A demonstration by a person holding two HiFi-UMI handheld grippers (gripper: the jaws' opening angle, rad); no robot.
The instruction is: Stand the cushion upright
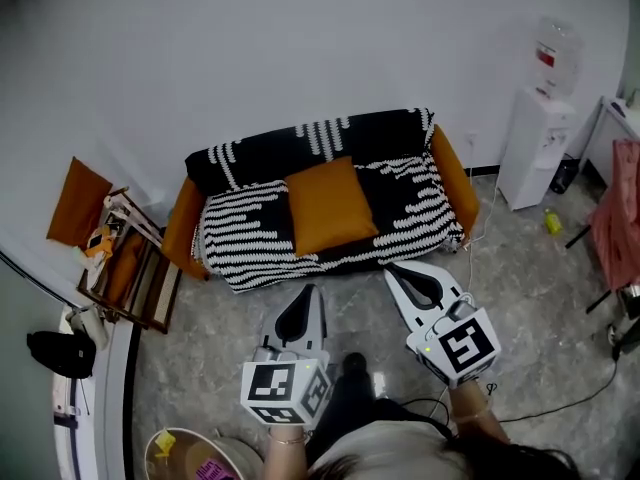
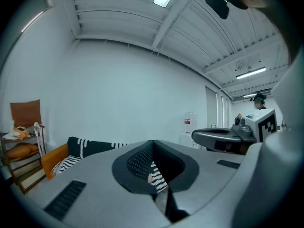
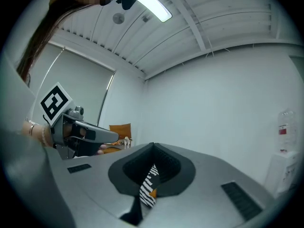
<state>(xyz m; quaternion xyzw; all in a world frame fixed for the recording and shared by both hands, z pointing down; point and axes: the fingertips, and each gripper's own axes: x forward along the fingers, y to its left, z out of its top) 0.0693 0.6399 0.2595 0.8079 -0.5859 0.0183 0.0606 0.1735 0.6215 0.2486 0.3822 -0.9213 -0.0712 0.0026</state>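
Your head view looks steeply down, sofa point(image 1: 330, 208) at 12 o'clock, well apart. Both gripper views face level along their jaws, sharing that sofa.

Cushion point(image 1: 328, 206) on sofa point(image 1: 455, 183) against wall, shelf rack point(image 1: 128, 263) left, water dispenser point(image 1: 535, 143) right

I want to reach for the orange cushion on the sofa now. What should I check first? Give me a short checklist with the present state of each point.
1. Nothing lies on the cushion: ok.
2. Left gripper has open jaws for a grasp: not ok, it is shut and empty.
3. Right gripper has open jaws: not ok, it is shut and empty.
4. Both grippers are clear of the sofa: ok, they are in front of it, over the floor.
5. How steeply the cushion leans on the backrest: cannot tell from this steep head view.
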